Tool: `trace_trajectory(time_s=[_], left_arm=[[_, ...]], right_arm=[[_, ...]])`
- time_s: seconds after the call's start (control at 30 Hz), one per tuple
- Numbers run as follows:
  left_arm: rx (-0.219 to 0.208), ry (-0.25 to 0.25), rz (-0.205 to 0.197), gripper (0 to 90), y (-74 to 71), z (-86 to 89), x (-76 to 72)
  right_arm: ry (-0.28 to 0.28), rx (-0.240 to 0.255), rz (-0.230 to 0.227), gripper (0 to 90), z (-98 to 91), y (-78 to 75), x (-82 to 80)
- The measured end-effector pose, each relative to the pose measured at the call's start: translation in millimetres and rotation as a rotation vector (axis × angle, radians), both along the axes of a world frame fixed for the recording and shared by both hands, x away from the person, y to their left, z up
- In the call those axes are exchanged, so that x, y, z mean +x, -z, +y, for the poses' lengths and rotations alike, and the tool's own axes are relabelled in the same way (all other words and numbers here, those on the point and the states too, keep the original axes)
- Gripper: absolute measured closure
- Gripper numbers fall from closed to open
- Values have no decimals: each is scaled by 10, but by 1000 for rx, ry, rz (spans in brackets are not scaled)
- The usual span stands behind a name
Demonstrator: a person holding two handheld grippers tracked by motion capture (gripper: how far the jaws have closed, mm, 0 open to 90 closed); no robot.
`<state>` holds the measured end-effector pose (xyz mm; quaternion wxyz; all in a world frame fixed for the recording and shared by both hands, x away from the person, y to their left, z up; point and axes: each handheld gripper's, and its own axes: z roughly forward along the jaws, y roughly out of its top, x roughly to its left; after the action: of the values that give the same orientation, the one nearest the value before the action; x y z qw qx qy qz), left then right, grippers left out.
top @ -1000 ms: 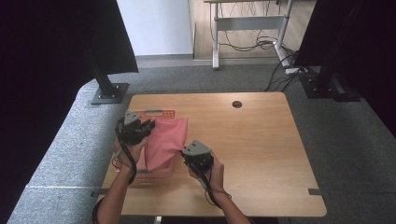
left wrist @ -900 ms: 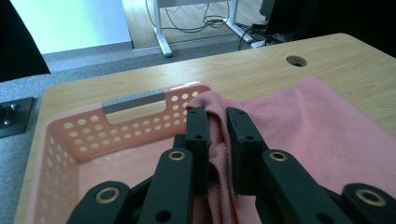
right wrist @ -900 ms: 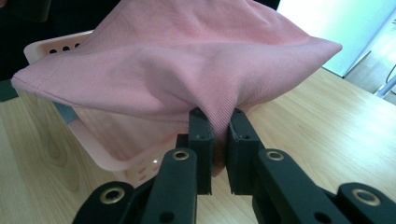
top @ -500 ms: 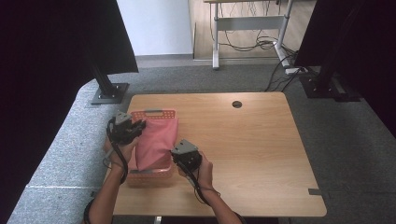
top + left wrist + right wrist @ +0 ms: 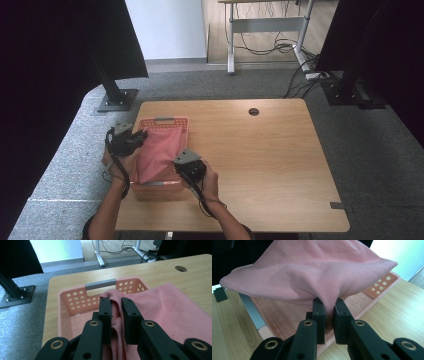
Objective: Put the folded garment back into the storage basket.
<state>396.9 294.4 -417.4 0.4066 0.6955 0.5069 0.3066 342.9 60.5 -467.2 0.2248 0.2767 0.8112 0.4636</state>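
Cloth over basket, not yet dropped.
Left hand-held gripper (image 5: 116, 312) and right hand-held gripper (image 5: 329, 311) both pinching pink cloth (image 5: 156, 152), pink basket (image 5: 167, 121) just below; release left.

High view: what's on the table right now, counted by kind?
Cloth: 1, pink, held over the basket
Basket: 1, pink plastic
Tools: 2, left tool and right tool, each clamped on the cloth
Total: 4

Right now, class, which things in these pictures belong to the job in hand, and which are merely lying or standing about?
In the job:
- soft pink knitted cloth, pinched by both
- left gripper and right gripper
- perforated pink plastic basket with grey handles, beneath the cloth

Just about:
- light wooden table with its round cable hole
- black stand base on the grey carpet
- cables under the far desk
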Motion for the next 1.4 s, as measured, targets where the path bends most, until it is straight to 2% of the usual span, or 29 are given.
trace_trajectory(time_s=[0.03,0.07,0.1,0.13,0.2,0.27,0.43,0.53,0.57,0.6,0.73,0.93,1.03,1.07,1.13,1.27,1.4], left_arm=[[-3,-12,0,764,9,9,3],[-3,-22,5,725,21,19,10],[10,-34,28,673,45,22,32],[29,-49,40,608,65,19,43],[29,-59,53,528,98,18,54],[30,-58,61,501,118,-1,59],[38,-28,64,409,115,-143,52],[44,20,67,382,120,-295,27],[44,20,67,380,120,-295,27],[37,48,66,380,130,-379,4],[32,121,68,365,184,-632,-84],[25,236,80,353,339,-1034,-253],[17,282,75,353,420,-1198,-368],[17,282,75,352,420,-1198,-368],[23,336,63,348,515,-1362,-536],[35,387,57,345,632,-1483,-706],[50,417,75,344,739,-1543,-789]], right_arm=[[-2,-3,4,767,11,3,11],[-6,-3,26,680,25,10,33],[-14,-15,54,590,38,24,67],[-8,-25,60,537,40,44,89],[5,-18,74,422,6,66,114],[27,-10,89,374,-64,82,132],[48,15,98,335,-232,88,122],[51,27,100,330,-359,85,89],[51,27,100,330,-359,85,89],[50,30,99,330,-397,85,76],[48,49,99,329,-688,116,-11],[61,82,121,330,-1162,215,-125],[72,93,124,333,-1378,263,-200],[72,93,124,333,-1378,263,-200],[82,92,124,334,-1588,313,-296],[105,81,133,334,-1915,433,-444],[135,82,147,334,-2140,546,-533]])
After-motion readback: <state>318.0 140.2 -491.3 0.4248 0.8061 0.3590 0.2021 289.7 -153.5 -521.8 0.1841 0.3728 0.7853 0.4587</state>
